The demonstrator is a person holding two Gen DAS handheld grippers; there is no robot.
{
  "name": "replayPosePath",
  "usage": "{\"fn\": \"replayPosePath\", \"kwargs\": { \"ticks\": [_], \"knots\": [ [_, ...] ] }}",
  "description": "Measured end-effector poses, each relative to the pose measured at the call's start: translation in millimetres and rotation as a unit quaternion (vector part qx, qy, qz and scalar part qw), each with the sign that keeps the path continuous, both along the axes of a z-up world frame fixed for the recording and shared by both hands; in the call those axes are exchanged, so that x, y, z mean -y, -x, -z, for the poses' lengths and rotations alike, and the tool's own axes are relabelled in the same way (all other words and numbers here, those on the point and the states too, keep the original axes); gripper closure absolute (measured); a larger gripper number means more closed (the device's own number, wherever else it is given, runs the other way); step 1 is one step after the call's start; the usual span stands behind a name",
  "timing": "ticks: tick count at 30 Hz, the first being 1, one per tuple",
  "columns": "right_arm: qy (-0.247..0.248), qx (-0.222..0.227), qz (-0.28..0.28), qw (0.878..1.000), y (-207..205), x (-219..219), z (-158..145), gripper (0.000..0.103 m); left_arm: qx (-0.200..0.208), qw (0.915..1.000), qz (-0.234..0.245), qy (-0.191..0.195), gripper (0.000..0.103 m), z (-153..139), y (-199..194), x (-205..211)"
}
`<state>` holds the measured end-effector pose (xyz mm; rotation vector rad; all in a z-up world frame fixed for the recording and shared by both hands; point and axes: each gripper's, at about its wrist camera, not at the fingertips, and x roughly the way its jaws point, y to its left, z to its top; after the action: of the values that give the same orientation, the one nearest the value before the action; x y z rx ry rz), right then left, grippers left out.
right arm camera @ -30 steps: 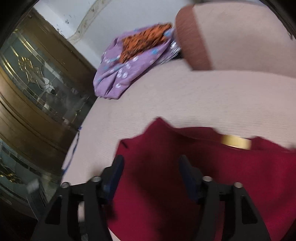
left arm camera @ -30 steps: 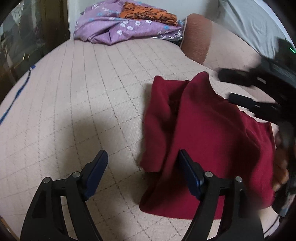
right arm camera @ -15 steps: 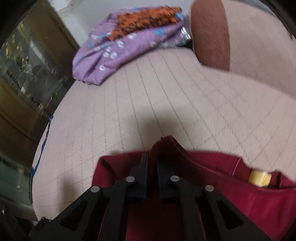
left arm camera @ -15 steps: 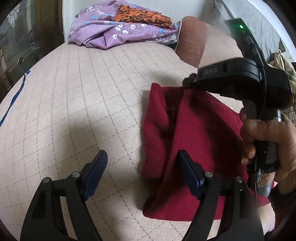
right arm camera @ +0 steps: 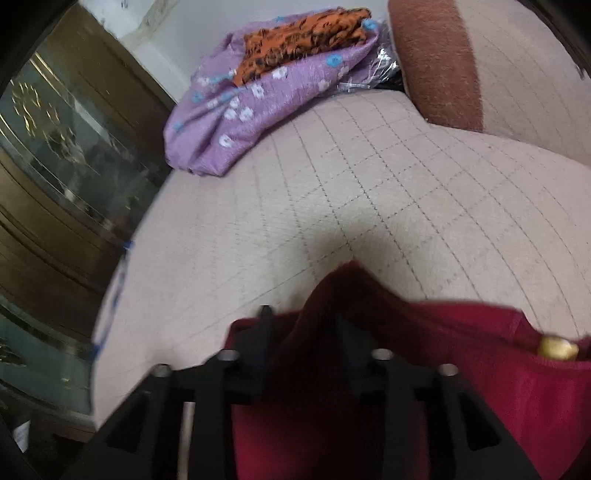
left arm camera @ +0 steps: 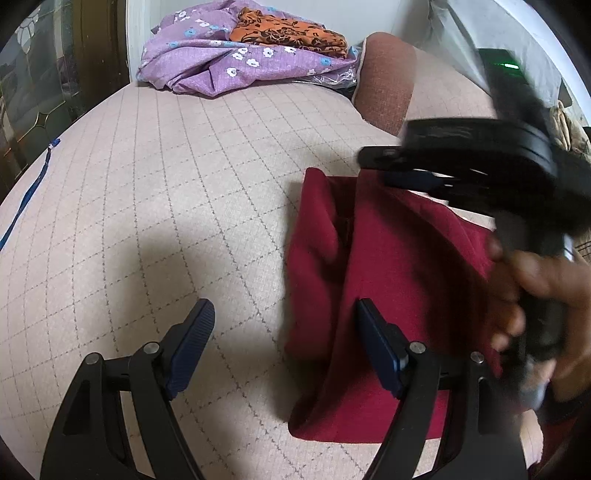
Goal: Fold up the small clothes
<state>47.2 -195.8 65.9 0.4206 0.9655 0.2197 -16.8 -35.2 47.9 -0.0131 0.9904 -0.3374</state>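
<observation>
A dark red garment (left arm camera: 399, 258) lies partly folded on the beige quilted bed, right of centre in the left wrist view. My left gripper (left arm camera: 284, 343) is open and empty, low over the bed at the garment's left edge, its right finger over the cloth. My right gripper (left arm camera: 413, 170) comes in from the right over the garment's far edge, blurred. In the right wrist view the right gripper (right arm camera: 303, 332) stands partly open with a raised fold of the red garment (right arm camera: 461, 369) between its fingers. A yellow label (right arm camera: 557, 349) shows on the cloth.
A purple flowered cloth (left arm camera: 236, 62) with an orange patterned one (left arm camera: 291, 33) on top lies at the bed's far end. A brown and beige pillow (left arm camera: 391, 88) sits at the far right. A dark wood and glass cabinet (right arm camera: 55, 166) stands left of the bed.
The right gripper shut on the garment's far edge half a second ago; now its fingers stand wider apart around the raised fold. The left gripper has stayed open in place.
</observation>
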Motion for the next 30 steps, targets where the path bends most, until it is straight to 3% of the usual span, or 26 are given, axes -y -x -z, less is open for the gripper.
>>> {"fn": "replayPosePath", "kwargs": {
  "ticks": [6, 13, 15, 22, 24, 26, 30],
  "knots": [
    [0.019, 0.026, 0.007, 0.999, 33.2, 4.1, -17.3, 0.063, -0.003, 1.0, -0.003, 0.006, 0.025, -0.3, 1.4, -2.6],
    [0.053, -0.025, 0.026, 0.998, 12.7, -0.1, 25.0, 0.062, -0.011, 0.9999, -0.003, 0.007, 0.021, 1.2, -2.6, -2.5],
    [0.057, -0.01, 0.025, 0.998, 8.9, -1.9, 24.7, 0.058, -0.019, 0.9997, -0.002, 0.013, 0.021, 1.8, -4.7, -4.6],
    [0.011, -0.021, 0.03, 0.999, 16.5, 7.3, 10.7, 0.056, -0.028, 0.9993, 0.019, 0.013, 0.02, -0.5, 0.2, -7.1],
    [-0.008, -0.018, 0.025, 1.0, 27.0, 5.8, 4.1, 0.05, -0.029, 0.9991, 0.026, 0.016, 0.02, -1.6, 2.9, -7.3],
    [-0.022, -0.028, 0.015, 0.999, 29.8, 0.6, 2.4, 0.033, -0.036, 0.9985, 0.031, 0.027, 0.02, -1.2, 4.7, -8.6],
    [0.006, -0.045, -0.006, 0.999, 22.3, -18.1, 2.8, 0.027, -0.068, 0.9958, 0.039, 0.047, 0.02, 3.8, 2.8, -10.8]
  ]
}}
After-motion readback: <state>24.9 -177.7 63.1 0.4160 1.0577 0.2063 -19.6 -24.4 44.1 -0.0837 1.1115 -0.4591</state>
